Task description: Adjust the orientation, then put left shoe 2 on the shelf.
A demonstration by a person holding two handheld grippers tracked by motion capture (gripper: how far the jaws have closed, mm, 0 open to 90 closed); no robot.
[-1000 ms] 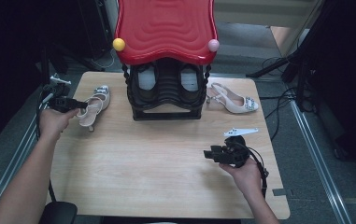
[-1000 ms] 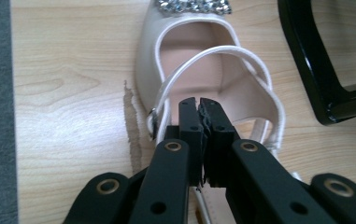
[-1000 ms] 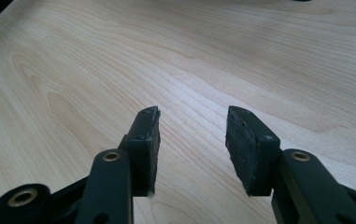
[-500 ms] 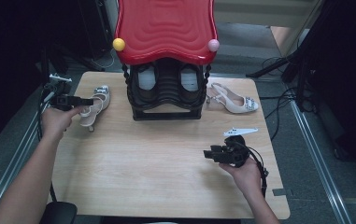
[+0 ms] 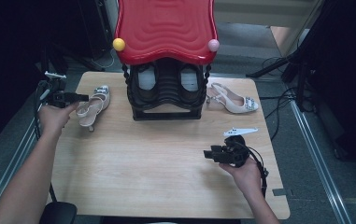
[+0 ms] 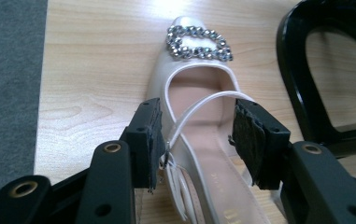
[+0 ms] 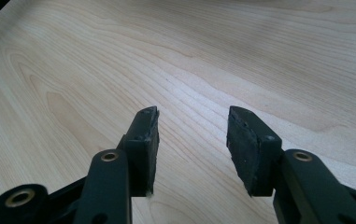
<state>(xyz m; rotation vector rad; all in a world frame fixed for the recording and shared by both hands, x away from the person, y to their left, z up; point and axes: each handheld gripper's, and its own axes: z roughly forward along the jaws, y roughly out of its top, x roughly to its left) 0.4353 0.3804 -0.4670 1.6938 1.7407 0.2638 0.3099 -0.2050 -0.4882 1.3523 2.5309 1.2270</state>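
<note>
The wooden table (image 5: 166, 154) carries a black shoe rack (image 5: 166, 95) with a red wavy top, standing at the middle of the far edge; all positions below are given relative to this rack. To the left of the rack, close to its base, lies a cream slingback shoe (image 5: 91, 106) with a rhinestone buckle, its toe toward the far edge of the table and its heel toward the person. A matching shoe (image 5: 234, 99) lies just to the right of the rack, on its sole, toe pointing away from the rack. The left gripper (image 5: 75, 98) is held at the heel end of the left-hand shoe, left of the rack. In the left gripper view its jaws have just been opening: the pads (image 6: 150, 140) now stand apart on either side of the shoe's heel opening and thin strap (image 6: 199, 109), with the shoe (image 6: 194, 93) between them; the left pad is at the shoe's rim, the right pad clear of it, so no grip is applied. The right gripper (image 5: 211, 154) is held low over bare table well in front of the rack and to its right, jaws wide apart with nothing between them (image 7: 192, 140).
</note>
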